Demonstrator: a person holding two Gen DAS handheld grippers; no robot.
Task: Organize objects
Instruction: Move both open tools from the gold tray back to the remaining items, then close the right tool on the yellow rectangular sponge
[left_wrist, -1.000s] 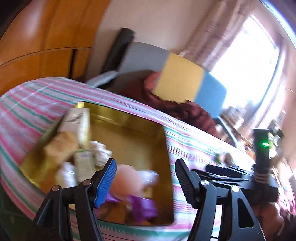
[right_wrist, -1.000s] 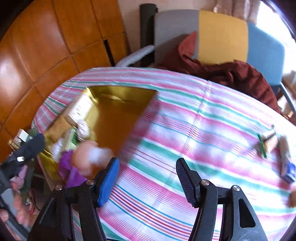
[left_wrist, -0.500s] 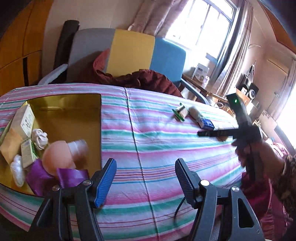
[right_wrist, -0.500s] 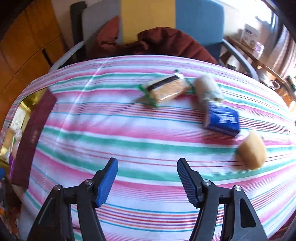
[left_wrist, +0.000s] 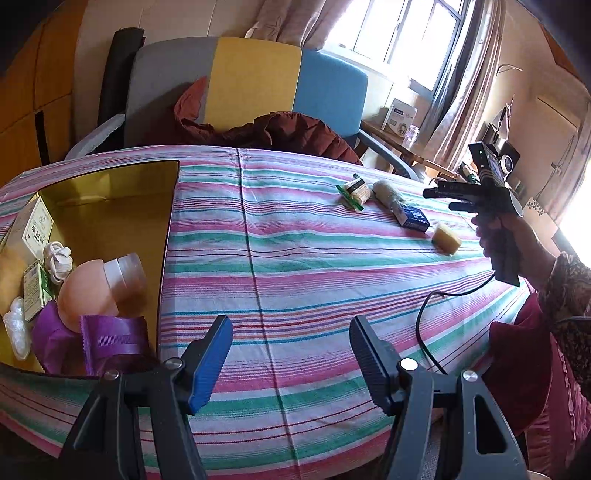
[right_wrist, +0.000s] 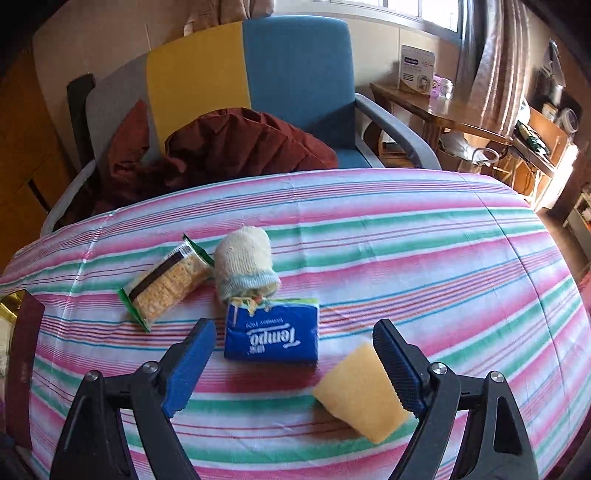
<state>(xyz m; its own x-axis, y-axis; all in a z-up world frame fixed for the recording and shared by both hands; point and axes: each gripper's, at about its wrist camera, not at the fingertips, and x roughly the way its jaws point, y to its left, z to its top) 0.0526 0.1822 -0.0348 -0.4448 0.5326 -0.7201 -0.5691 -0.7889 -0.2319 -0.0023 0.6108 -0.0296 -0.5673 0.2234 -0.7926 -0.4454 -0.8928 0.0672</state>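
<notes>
A cracker packet (right_wrist: 168, 282), a rolled sock (right_wrist: 245, 266), a blue Tempo tissue pack (right_wrist: 272, 332) and a yellow sponge (right_wrist: 364, 395) lie clustered on the striped worktop (right_wrist: 424, 258). The sock touches the tissue pack. The gold box (left_wrist: 107, 206) holds other items.

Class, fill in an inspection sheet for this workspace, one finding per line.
Surface: striped tablecloth.
Job's things: cracker packet, knitted sock roll, blue Tempo tissue pack, yellow sponge loose; gold box holds peach-coloured bottle, purple ribbon, small cartons.
Clutter: nothing seen.
Grippers: left gripper open, empty; right gripper opening, empty, above pack and sponge.
Cables: black cable trails from right gripper.
Surroundings: armchair, maroon jacket, window.
</notes>
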